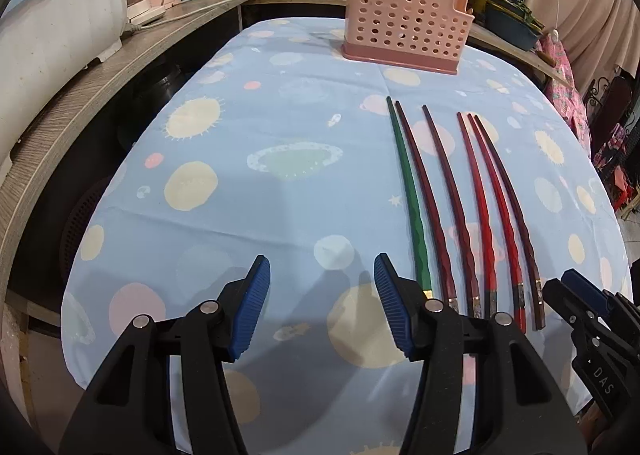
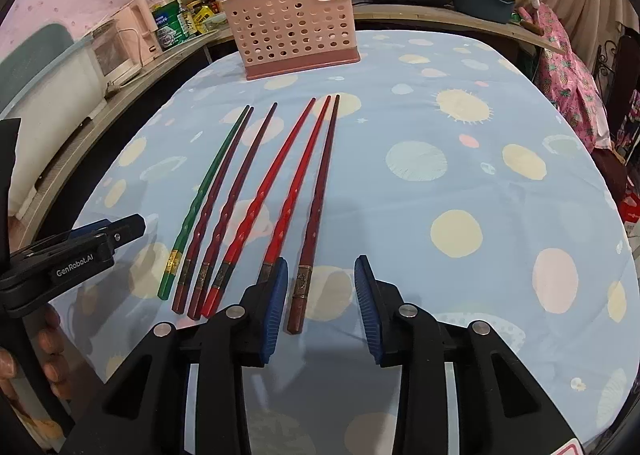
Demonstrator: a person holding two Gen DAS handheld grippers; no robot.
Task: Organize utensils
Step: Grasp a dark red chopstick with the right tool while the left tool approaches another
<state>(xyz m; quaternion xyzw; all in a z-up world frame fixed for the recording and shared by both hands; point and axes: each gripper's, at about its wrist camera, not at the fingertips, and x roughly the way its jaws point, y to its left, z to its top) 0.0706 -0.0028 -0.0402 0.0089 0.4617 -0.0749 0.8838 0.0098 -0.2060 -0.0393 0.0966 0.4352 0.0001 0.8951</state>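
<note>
My own left tong's linkage is covering the near butts of several chopsticks in the left wrist view, and my right tong's left finger is hiding the butt of one bright red stick in the right wrist view. The holder's inner compartments are hard to make out; it seems empty, though I cannot be sure.

I am holding my left gripper (image 1: 322,309) low over the tablecloth (image 1: 248,191), jaws spread wide with nothing between them, just left of the row. My right gripper (image 2: 322,307) is hovering at the near end of the row, jaws also apart, with the butt of the dark brown chopstick (image 2: 316,211) lying between the fingers, not pinched (the blue pads are standing clear of it).

Six chopsticks are lying side by side, long axes running away from me, tips pointing toward the pink utensil holder (image 2: 294,25) standing upright at the far edge. The green chopstick (image 2: 204,191) is lying leftmost, touching a maroon neighbour near the tips.
</note>
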